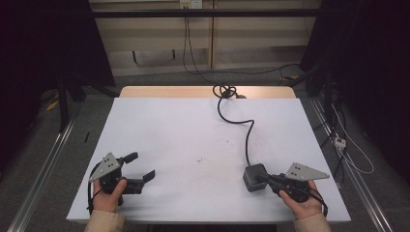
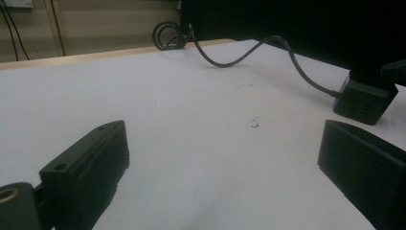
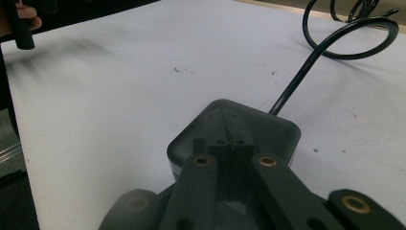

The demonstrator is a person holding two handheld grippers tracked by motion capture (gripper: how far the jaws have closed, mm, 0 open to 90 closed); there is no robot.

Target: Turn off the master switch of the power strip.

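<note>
1. High view: my left gripper [image 1: 143,172] sits at the near left of the white table [image 1: 183,140], jaws spread wide, nothing between them. It points right, toward the table middle.
2. High view: my right gripper [image 1: 263,178] is at the near right, pointing left, jaw tips on top of the dark grey power cube [image 1: 253,177]. The cube stands on the table near the front edge, well apart from the left gripper.
3. High view: the cube's black cable [image 1: 247,133] runs from it toward the far edge and ends in a coil there.
4. Left gripper view: both black jaws stand far apart over bare table. The power cube [image 2: 365,100] shows at far right, cable [image 2: 268,45] curving off to the coil at the back. Small dark specks [image 2: 254,124] lie on the table between.
5. Right gripper view: right gripper [image 3: 225,139] jaws are pressed together, nothing clamped between them, tips resting over the cube's [image 3: 277,132] top face. Whether they actually touch it I cannot tell. Cable [image 3: 306,64] leaves the cube's far side and loops.
</note>
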